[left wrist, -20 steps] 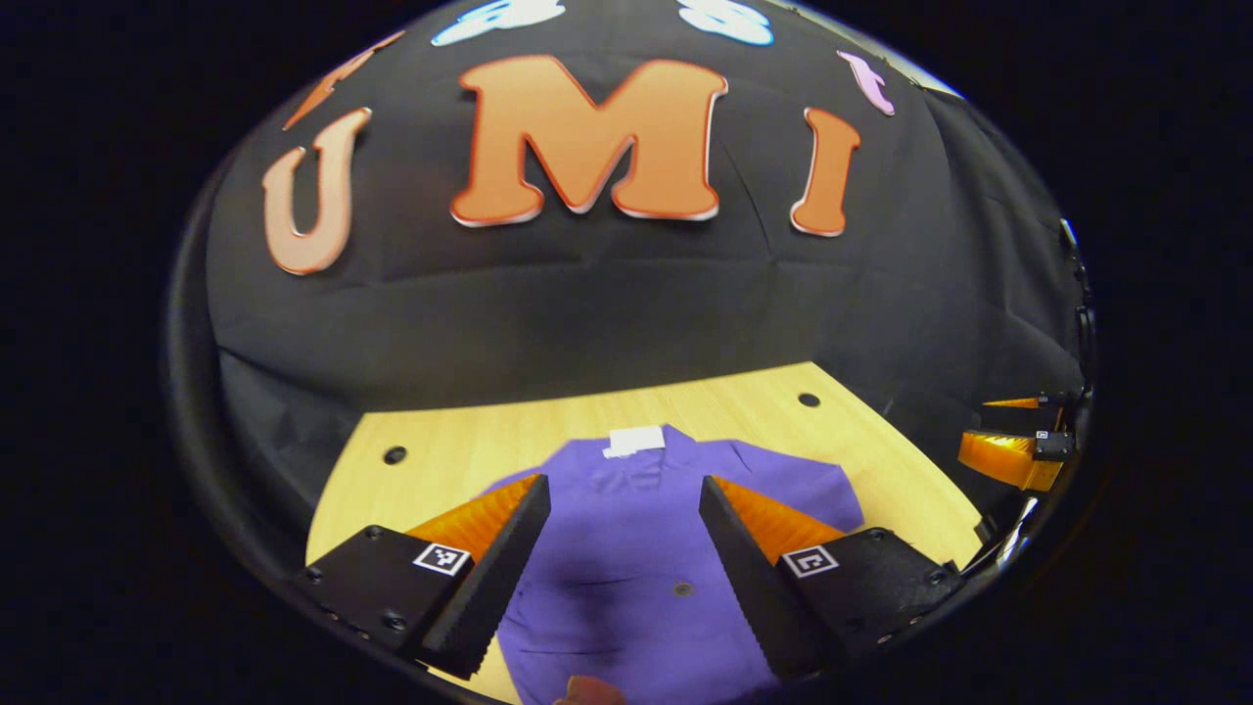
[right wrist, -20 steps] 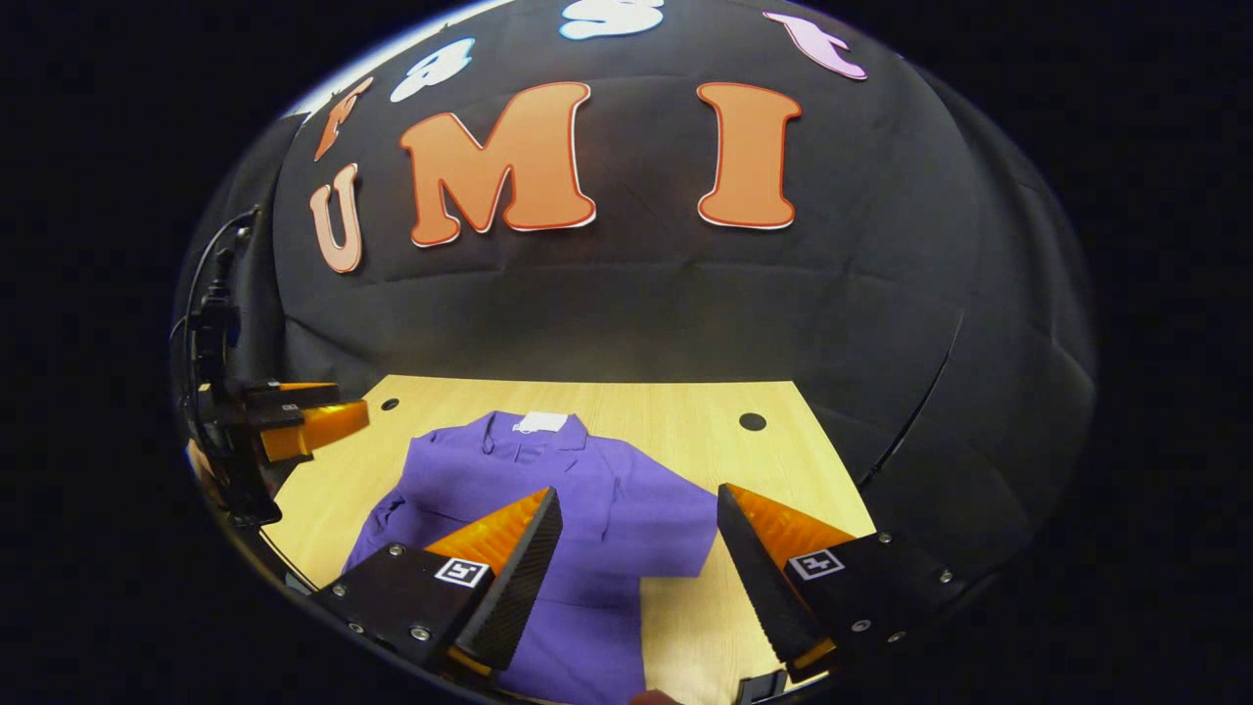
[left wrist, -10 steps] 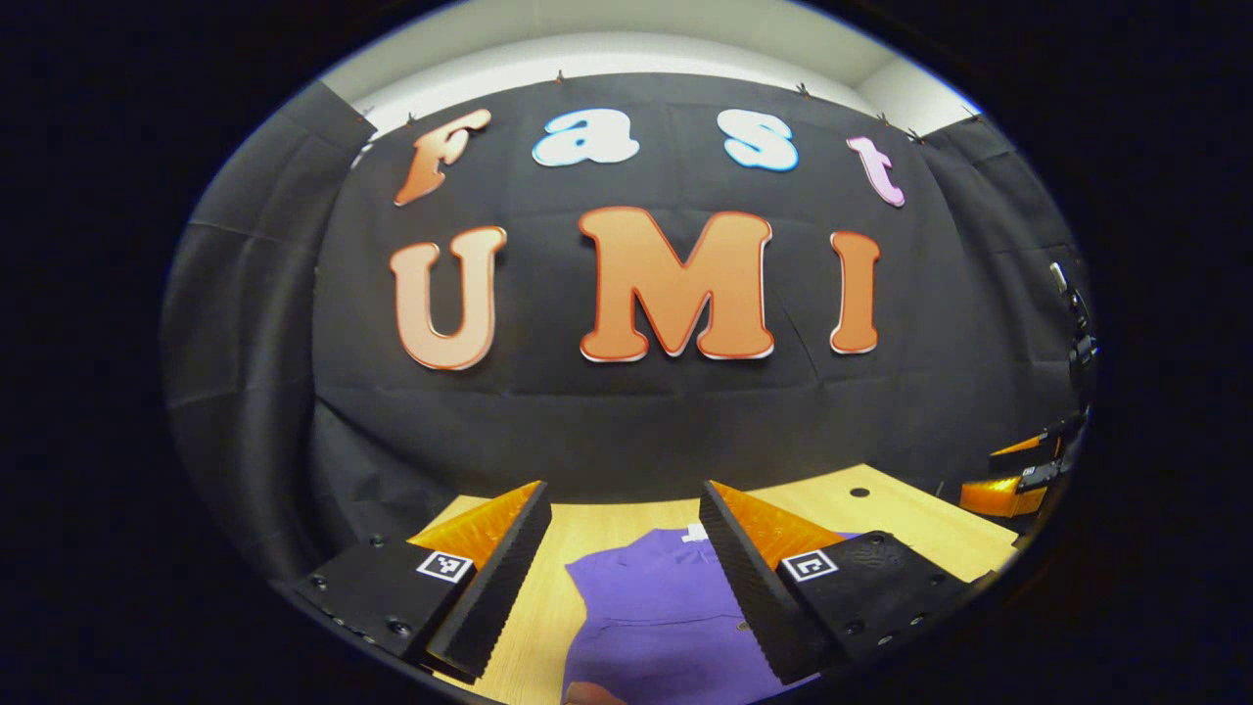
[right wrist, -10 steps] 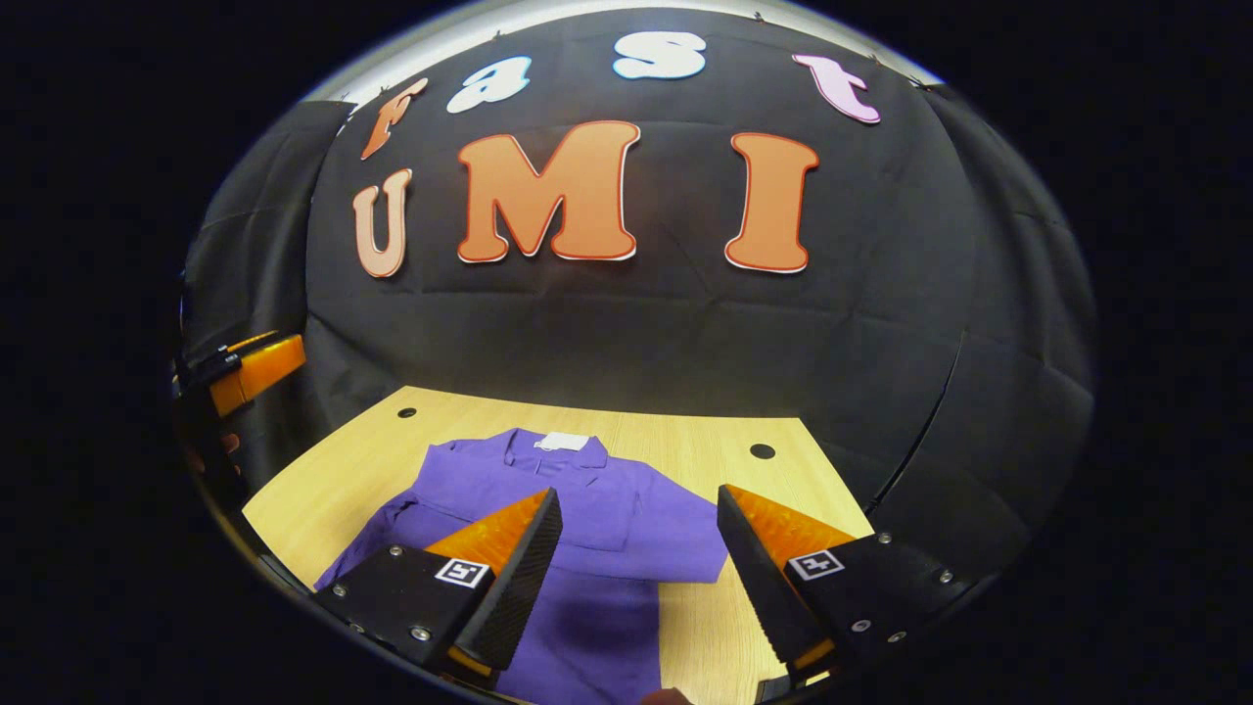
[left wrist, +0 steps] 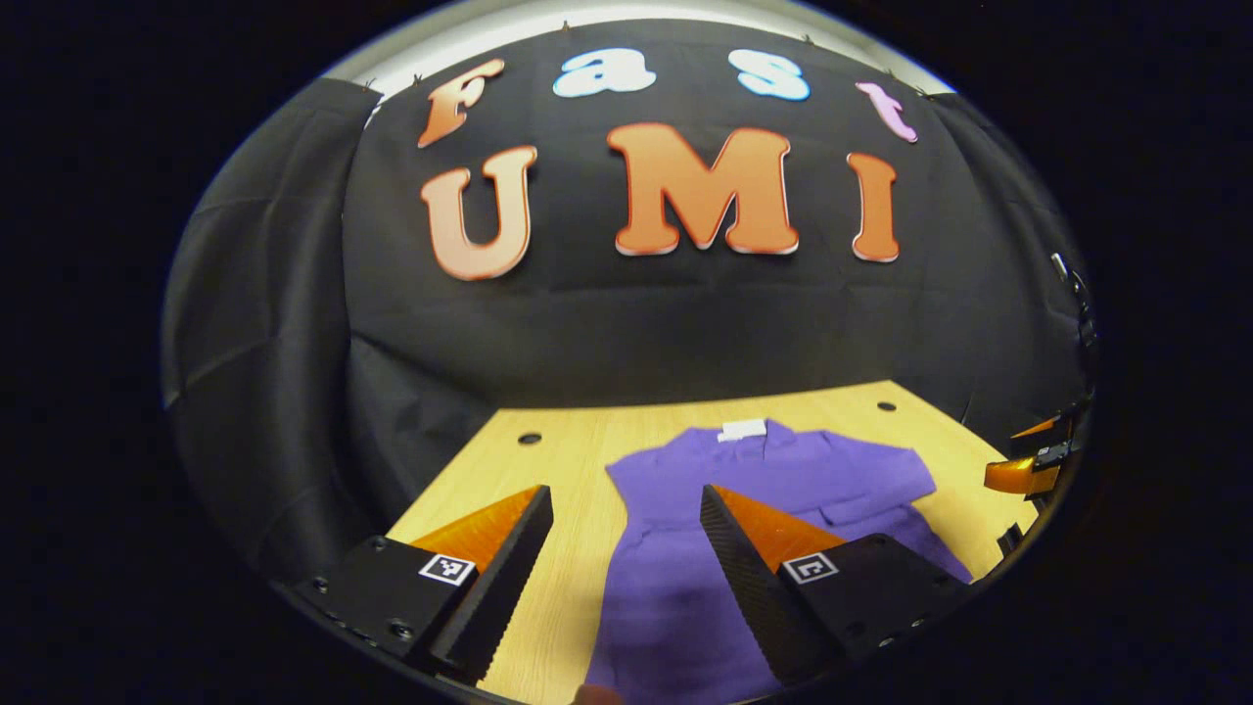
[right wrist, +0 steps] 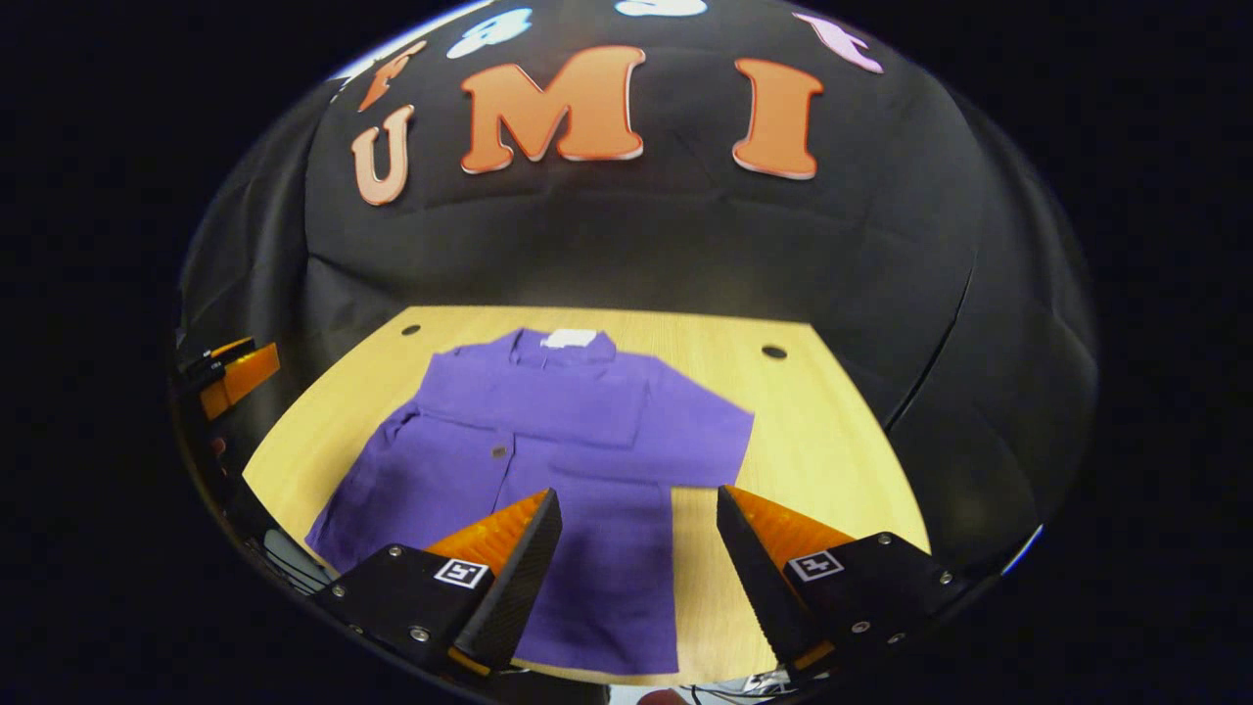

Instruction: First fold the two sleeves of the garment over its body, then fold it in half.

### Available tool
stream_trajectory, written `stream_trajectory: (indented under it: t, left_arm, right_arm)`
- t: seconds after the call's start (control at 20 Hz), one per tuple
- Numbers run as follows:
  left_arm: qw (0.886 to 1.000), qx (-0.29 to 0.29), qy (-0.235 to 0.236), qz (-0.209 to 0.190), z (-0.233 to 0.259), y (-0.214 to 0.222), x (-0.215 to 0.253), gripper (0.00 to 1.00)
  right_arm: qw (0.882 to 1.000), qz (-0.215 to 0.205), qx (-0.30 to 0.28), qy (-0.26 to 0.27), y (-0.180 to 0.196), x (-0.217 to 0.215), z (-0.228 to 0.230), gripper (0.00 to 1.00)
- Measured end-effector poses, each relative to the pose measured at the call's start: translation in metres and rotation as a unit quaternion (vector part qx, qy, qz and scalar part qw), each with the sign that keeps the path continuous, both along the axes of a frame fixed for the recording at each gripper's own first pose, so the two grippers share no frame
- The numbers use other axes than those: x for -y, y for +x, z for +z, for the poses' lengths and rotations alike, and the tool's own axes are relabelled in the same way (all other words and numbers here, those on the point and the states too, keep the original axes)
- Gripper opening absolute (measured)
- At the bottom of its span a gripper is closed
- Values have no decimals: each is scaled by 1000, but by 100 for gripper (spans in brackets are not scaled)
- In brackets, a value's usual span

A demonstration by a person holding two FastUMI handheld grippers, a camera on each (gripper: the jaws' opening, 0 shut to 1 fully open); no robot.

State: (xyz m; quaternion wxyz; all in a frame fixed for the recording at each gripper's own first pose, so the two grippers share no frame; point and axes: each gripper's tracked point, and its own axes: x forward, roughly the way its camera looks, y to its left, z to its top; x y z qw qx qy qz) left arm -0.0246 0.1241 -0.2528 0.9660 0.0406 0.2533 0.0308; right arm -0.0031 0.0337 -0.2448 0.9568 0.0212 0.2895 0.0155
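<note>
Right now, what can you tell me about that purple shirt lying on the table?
The purple cloth shirt lies flat on the light wooden table, collar toward the black back wall, with a white tag at the neck. It looks like thin woven fabric with a small button down its front. One sleeve seems folded across the chest, its straight edge ending near the middle; the body runs down toward the near table edge. Nothing grips it: both pairs of jaws stand open above it.

Purple garment [right wrist: 548,431] lies flat on the table (collar toward the wall).
</note>
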Motion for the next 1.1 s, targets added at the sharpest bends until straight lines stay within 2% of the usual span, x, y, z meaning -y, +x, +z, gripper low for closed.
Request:
stream_trajectory:
  t: [0.2,0.4,0.55,0.7,0.95,1.05,1.1]
  left_arm:
    - [996,-84,1,3,-48,-20,-13,98]
    - [983,-182,-8,-4,-97,-61,-16,98]
    - [965,-262,-33,-1,-136,-97,-16,98]
    - [941,-336,-46,11,-159,-127,-23,98]
    - [902,-422,-81,40,-181,-140,-24,99]
    - [890,-444,-91,45,-191,-148,-22,100]
    - [890,-445,-83,46,-193,-148,-25,100]
  right_arm:
    - [997,-2,-80,9,-26,2,-50,95]
    - [988,2,-154,15,-54,-1,-90,95]
    - [978,6,-207,18,-77,-3,-118,95]
    - [968,8,-250,24,-98,0,-141,95]
    - [954,9,-297,28,-114,-1,-157,96]
    - [951,10,-309,27,-115,-1,-161,95]
    - [950,10,-311,27,-116,-1,-163,96]
